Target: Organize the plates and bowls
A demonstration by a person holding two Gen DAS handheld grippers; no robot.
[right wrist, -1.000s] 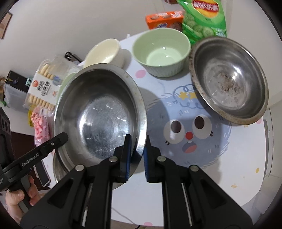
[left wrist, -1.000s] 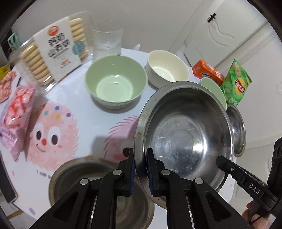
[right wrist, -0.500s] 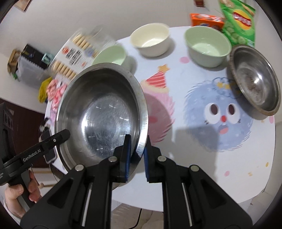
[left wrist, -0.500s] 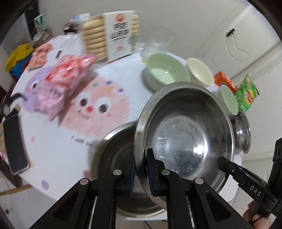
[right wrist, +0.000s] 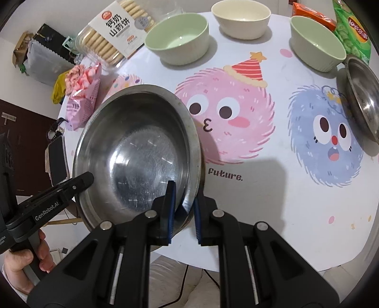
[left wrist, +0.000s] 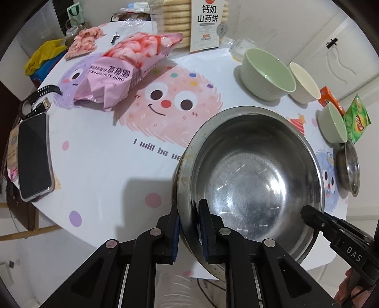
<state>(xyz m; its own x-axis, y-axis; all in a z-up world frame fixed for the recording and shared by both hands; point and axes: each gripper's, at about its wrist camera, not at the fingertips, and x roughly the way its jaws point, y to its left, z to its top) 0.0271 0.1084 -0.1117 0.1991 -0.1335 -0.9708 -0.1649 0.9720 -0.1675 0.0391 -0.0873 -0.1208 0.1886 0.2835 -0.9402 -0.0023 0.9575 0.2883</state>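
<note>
Both grippers pinch one steel bowl (left wrist: 251, 180) by opposite rims, left gripper (left wrist: 189, 227) at lower centre, right gripper (right wrist: 183, 208) likewise, jaws narrow on the metal. It seems lifted off the table (right wrist: 272, 184), over its near edge. Two green bowls (right wrist: 177, 38), a cream bowl (right wrist: 240, 17) and a second steel bowl (right wrist: 362, 94) sit toward the upper right.

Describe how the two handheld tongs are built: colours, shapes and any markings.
Both are matte black plastic. The left tongs and right tongs each have two angular arms with round silver pivot pins, ending in flat fingers faced with dark blue pads. Seen from the opposite camera, the left one's side reads "GenRobot.AI" in white, the right one's "DAS". No cables or sleeves show on them.
</note>
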